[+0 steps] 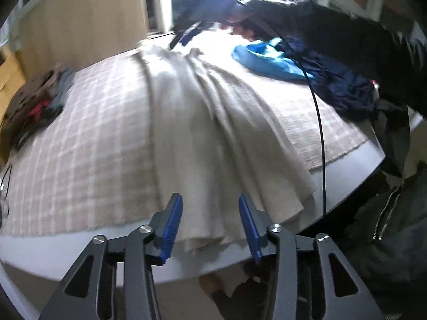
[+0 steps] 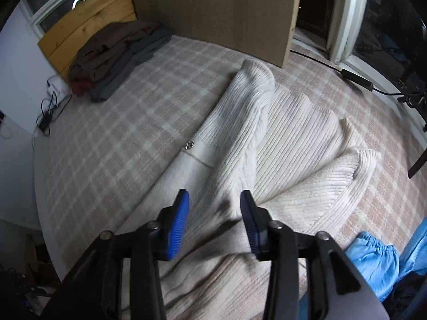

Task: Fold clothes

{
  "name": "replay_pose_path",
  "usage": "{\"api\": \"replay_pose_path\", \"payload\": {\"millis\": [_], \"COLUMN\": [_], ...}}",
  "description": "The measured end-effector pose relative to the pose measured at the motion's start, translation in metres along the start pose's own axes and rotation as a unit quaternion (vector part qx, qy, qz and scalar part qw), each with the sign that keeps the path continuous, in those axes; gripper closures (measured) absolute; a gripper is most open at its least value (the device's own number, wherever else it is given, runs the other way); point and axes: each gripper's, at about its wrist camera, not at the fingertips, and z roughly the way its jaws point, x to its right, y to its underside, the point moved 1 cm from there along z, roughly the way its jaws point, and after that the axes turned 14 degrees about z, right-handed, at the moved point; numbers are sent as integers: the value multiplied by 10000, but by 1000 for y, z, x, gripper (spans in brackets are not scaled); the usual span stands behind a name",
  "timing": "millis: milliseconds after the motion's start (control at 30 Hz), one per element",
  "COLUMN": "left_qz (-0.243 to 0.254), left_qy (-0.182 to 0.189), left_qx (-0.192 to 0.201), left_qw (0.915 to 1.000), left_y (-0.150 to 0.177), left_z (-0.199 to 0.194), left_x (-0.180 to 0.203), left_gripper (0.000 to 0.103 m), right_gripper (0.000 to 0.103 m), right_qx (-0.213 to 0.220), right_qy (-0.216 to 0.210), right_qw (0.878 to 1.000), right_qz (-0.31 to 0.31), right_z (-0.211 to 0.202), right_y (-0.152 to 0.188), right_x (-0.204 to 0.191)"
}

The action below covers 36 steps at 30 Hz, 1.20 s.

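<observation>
Two grippers hang over a cream ribbed sweater point(image 2: 269, 144) that lies spread across a plaid-covered bed point(image 2: 112, 144). Seen from the left wrist, the left gripper point(image 1: 210, 226) sits above the near edge of the garment, its blue-padded jaws parted with nothing pinched between them — the cloth's hem lies below the pads and spills over the white edge of the bed. From the right wrist, the right gripper point(image 2: 214, 221) stands likewise released, its jaws apart over a long fold of the knit that runs away toward the far side; no fabric is caught between the pads.

In the right wrist view the sweater lies in several soft ridges, one sleeve-like roll reaching toward a wooden panel point(image 2: 221, 13) at the far end. A small metal object point(image 2: 190, 144) rests on the cover just beside the sweater's left edge. A pile of brown and grey clothes point(image 2: 114, 56) sits at the far left corner, well apart from the sweater. At the near right, a light blue garment point(image 2: 373, 264) lies just beside the knit, with a dark blue one point(image 1: 341, 85) next to it.

In the left wrist view, a person's dark sleeve point(image 1: 333, 34) crosses the upper right, and a black cable point(image 1: 321, 144) hangs down over the bed's right side.
</observation>
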Motion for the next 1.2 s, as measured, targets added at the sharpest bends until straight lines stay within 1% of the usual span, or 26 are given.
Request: {"api": "replay_pose_path", "payload": {"millis": [67, 100, 133, 167, 200, 233, 267, 300, 333, 400, 433, 467, 533, 567, 667, 733, 800, 867, 900, 967, 1033, 1067, 1100, 1133, 1167, 1200], "left_qz": [141, 167, 98, -46, -244, -545, -798, -1049, -1220, -1200, -1165, -1064, -852, -800, -775, -786, -682, -397, -225, -150, -156, -170, -209, -279, -357, -456], "left_qy": [32, 40, 108, 273, 501, 851, 1139, 1426, 1660, 1899, 1964, 1863, 1478, 1364, 1197, 919, 685, 413, 308, 374, 389, 366, 300, 171, 41, -25], "left_qx": [-188, -323, -408, -352, -302, -216, -8, 200, 328, 216, 104, -119, -378, -407, -287, -320, -483, -653, -696, -527, -419, -412, -443, -495, -531, -538], "left_qw": [9997, 9993, 9991, 9990, 9980, 9946, 9903, 9840, 9780, 9742, 9735, 9766, 9846, 9866, 9894, 9921, 9941, 9962, 9968, 9978, 9982, 9983, 9983, 9982, 9979, 9975], "left_y": [0, 2, 3, 5, 6, 6, 6, 7, 7, 6, 6, 6, 6, 6, 4, 2, -4, -7, -7, -7, -5, -3, -1, 1, 5, 9], "left_z": [22, 35, 43, 44, 43, 37, 27, 16, 9, 10, 12, 16, 18, 17, 12, 17, 32, 47, 53, 56, 56, 54, 50, 46, 41, 38], "left_x": [1, -1, -7, -16, -26, -38, -49, -59, -66, -65, -64, -59, -51, -48, -47, -52, -52, -45, -39, -32, -30, -31, -33, -37, -41, -44], "left_gripper": [60, 63, 80, 83, 86, 87, 87, 87, 85, 70, 53, 49, 49, 49, 49, 49, 50, 53, 57, 80, 84, 89, 91, 94, 97, 97], "right_gripper": [63, 63, 64, 65, 68, 72, 72, 72, 72, 72, 72, 72, 71, 71, 71, 71, 71, 70, 70, 70, 72, 75, 84, 90, 90, 90], "right_qx": [-89, -122, -143, -145, -133, -124, -124, -136, -146, -173, -182, -177, -158, -128, -12, 62, 79, 70, 41, -31, -120, -134, -92, -44, 13, 17], "right_qy": [103, 113, 120, 119, 113, 112, 117, 115, 128, 202, 237, 272, 327, 321, 268, 207, 156, 98, 82, 113, 128, 96, 12, -202, -637, -910], "right_qw": [9999, 9999, 9998, 9998, 9998, 9998, 9998, 9998, 9997, 9996, 9995, 9995, 9993, 9993, 9995, 9997, 9998, 9998, 9997, 9996, 9996, 9997, 9997, 9994, 9968, 9937], "right_qz": [-15, 9, 42, 75, 91, 110, 127, 133, 133, 73, 32, -17, -109, -142, -175, -99, 43, 182, 233, 261, 209, 191, 206, 289, 490, 651], "right_z": [14, 18, 22, 24, 25, 26, 27, 28, 29, 33, 34, 34, 33, 30, 22, 18, 20, 23, 26, 36, 45, 47, 45, 42, 36, 34], "right_y": [-3, -2, -2, -2, -3, -5, -6, -7, -8, -8, -8, -8, -7, -7, -8, -12, -19, -24, -25, -25, -22, -21, -20, -21, -23, -25], "right_x": [3, 5, 6, 6, 7, 7, 8, 8, 8, 7, 6, 4, 1, -1, -2, 1, 5, 10, 11, 11, 8, 6, 5, 6, 11, 16]}}
